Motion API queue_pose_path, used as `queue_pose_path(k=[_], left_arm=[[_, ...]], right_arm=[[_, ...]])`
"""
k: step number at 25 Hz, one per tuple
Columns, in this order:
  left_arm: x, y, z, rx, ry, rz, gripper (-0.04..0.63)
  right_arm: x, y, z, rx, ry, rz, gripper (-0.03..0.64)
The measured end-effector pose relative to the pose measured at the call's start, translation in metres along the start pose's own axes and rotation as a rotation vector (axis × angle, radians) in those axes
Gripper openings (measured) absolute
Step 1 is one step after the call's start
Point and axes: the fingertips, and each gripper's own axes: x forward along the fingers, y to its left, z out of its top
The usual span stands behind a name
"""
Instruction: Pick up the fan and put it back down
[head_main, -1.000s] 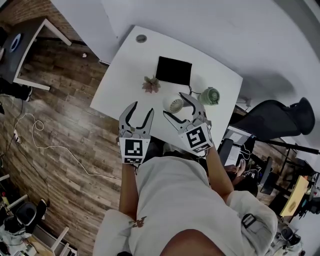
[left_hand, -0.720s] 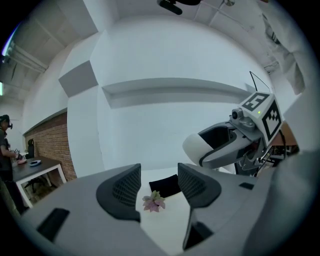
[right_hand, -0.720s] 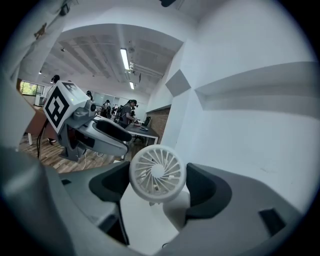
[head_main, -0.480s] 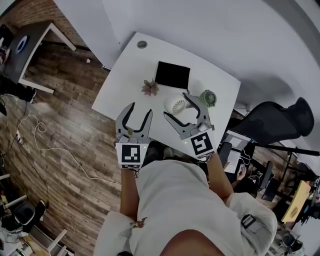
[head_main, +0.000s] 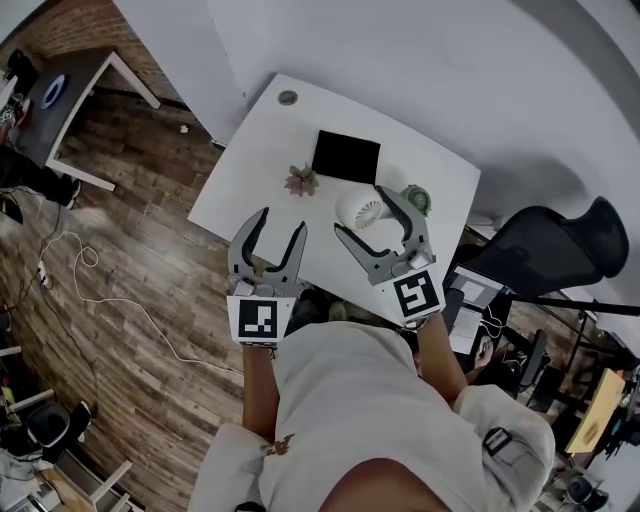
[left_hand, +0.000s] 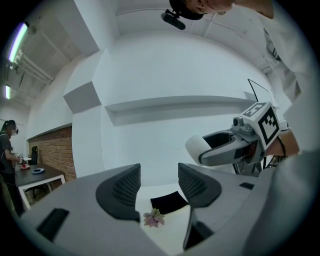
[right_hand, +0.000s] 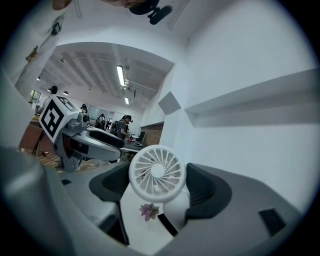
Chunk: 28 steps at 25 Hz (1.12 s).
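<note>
Currently I hold the right tool (head_main: 362, 212) closed on the white fan (right_hand: 157, 173). Its jaws stand wide, one pad on each side of the round grille. The fan appears raised clear of the desk (head_main: 270, 150), with its stand hanging below the jaws. The left tool (head_main: 281, 222) is open and empty, at 9 o'clock of the right tool.

Hazards, as I judge them:
1. Slip or rotation. The pads bear on a curved rim, so the fan may turn in the grip or drop if the closure relaxes.
2. Tipping on set-down. If the stand meets the desk at an angle, the fan may fall over on release.
3. Collision on descent. The succulent (head_main: 300, 181) lies at 10 o'clock of the fan and the black pad (head_main: 346, 157) at 12 o'clock. A drifting descent may land the stand on either.
4. Side contact. The green round object (head_main: 418, 199) sits just beside the outer jaw at 3 o'clock. A sideways move may knock it.
5. Tool contact. The idle left tool is near, and a careless swing may strike the fan.

Count:
- Fan: one.
- Succulent: one.
- Black pad: one.
- Green round object: one.
- Round disc (head_main: 288, 97) near the far desk edge: one.
- Tools: two.
</note>
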Motion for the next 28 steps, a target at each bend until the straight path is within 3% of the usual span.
queue_pose_path(k=[12, 19, 28], left_arm=[[-0.001, 0.005, 0.004, 0.004, -0.007, -0.003, 0.233], [0.009, 0.01, -0.017, 0.038, 0.048, -0.039, 0.233], [0.025, 0.021, -0.053, 0.006, 0.118, -0.082, 0.233]], right_arm=[[0.004, -0.002, 0.005, 0.009, -0.009, -0.008, 0.357], [0.021, 0.001, -0.015, 0.007, 0.061, 0.009, 0.357], [0.046, 0.003, -0.053, 0.059, 0.161, 0.009, 0.357]])
